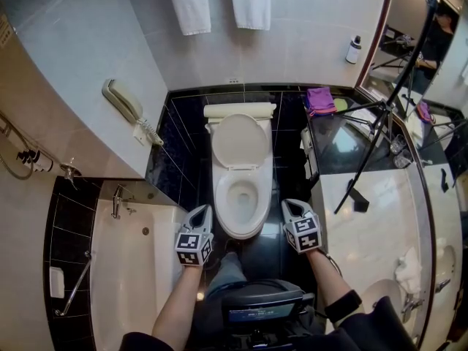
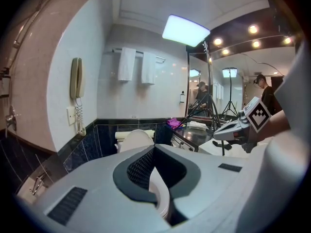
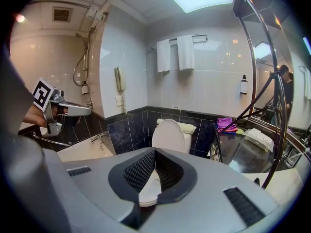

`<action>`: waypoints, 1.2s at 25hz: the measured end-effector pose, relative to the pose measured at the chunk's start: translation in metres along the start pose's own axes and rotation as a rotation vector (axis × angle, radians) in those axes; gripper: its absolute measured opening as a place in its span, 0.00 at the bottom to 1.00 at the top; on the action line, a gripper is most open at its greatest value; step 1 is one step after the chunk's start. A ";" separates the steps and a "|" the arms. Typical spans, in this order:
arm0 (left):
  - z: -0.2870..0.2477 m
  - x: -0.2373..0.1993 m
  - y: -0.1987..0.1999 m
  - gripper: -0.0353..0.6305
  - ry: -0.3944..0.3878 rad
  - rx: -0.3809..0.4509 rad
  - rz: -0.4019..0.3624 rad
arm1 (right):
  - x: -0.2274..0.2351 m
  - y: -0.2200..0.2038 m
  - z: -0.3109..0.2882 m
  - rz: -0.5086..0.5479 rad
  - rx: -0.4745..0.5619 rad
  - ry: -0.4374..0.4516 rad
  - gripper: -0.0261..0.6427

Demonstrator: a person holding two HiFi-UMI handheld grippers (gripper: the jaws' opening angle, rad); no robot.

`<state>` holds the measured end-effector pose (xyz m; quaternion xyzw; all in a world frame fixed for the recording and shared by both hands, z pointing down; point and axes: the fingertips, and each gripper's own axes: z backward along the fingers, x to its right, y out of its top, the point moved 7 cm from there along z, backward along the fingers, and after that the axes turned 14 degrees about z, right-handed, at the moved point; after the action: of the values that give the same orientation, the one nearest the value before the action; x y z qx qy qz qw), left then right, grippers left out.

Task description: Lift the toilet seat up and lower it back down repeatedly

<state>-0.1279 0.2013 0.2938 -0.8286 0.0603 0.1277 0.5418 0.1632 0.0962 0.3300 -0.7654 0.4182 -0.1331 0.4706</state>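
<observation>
Bright, even light falls from a ceiling panel (image 2: pixel 185 29) at one o'clock; black tiles (image 1: pixel 179 134) glare; both gripper views bend heavily, corners seemingly dark.

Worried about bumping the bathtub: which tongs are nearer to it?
Left. The left tongs hover beside the bathtub; the right tongs are across the toilet, by the counter.

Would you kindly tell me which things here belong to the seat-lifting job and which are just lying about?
Job: seat, lid, left gripper, right gripper.
Lying about: phone, towels, bottle, purple cloth, tripod, bathtub.
</observation>
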 end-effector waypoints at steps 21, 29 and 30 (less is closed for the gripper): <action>-0.079 -0.021 -0.028 0.04 -0.072 -0.077 -0.119 | -0.007 -0.085 -0.091 -0.271 -0.173 0.007 0.35; -0.144 -0.031 -0.079 0.04 -0.144 -0.096 -0.184 | -0.031 -0.202 -0.177 -0.570 -0.302 0.036 0.37; -0.153 -0.033 -0.087 0.04 -0.151 -0.096 -0.191 | -0.036 -0.219 -0.188 -0.588 -0.319 0.040 0.37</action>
<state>-0.1166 0.0961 0.4382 -0.8437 -0.0661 0.1403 0.5140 0.1414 0.0550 0.6170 -0.9146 0.2040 -0.2110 0.2781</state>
